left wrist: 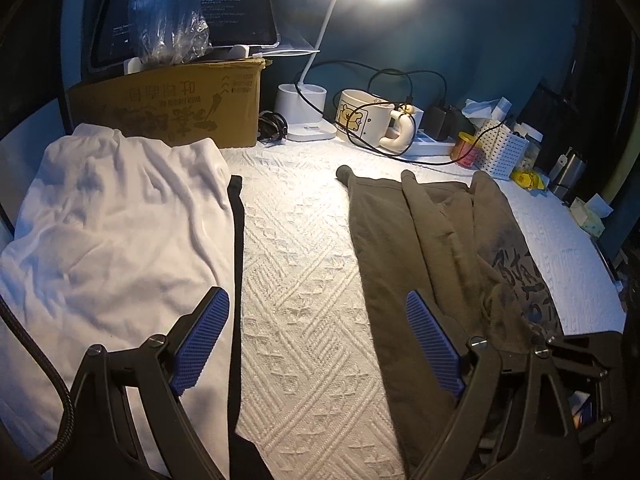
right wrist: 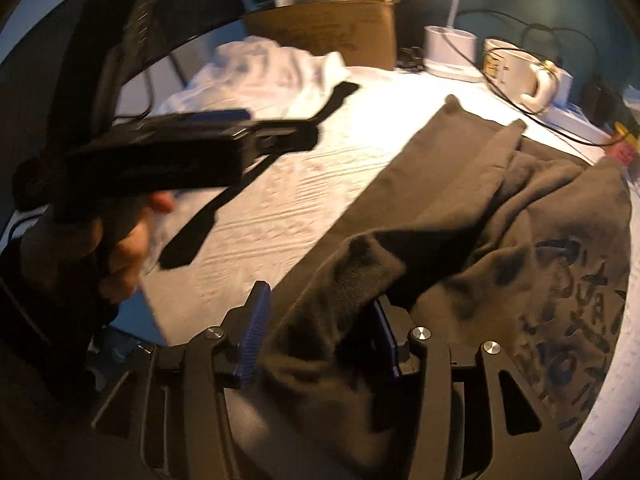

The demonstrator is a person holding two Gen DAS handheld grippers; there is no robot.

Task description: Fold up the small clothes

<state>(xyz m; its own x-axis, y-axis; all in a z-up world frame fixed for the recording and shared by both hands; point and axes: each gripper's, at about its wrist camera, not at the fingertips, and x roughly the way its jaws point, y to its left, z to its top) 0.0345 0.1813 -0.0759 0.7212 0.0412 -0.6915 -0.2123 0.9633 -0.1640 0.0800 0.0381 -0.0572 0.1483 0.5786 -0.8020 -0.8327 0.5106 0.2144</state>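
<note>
An olive-grey T-shirt [left wrist: 420,240] with a dark print lies rumpled and partly folded on the right of the white textured cover [left wrist: 304,280]. A white garment [left wrist: 112,220] lies at the left, with a black strip of cloth [left wrist: 238,220] along its right edge. My left gripper [left wrist: 316,296] is open and empty above the bare cover between the two garments. My right gripper [right wrist: 320,294] is open over the near edge of the T-shirt [right wrist: 500,220]. A bunched fold lies between its blue pads and hides part of the right pad; neither pad presses on it.
A cardboard box [left wrist: 172,108], a lamp base [left wrist: 306,112], a printed mug [left wrist: 364,118], cables and a white perforated basket [left wrist: 504,152] line the back edge. A person's hand [right wrist: 124,248] holds the left tool over the table's left front.
</note>
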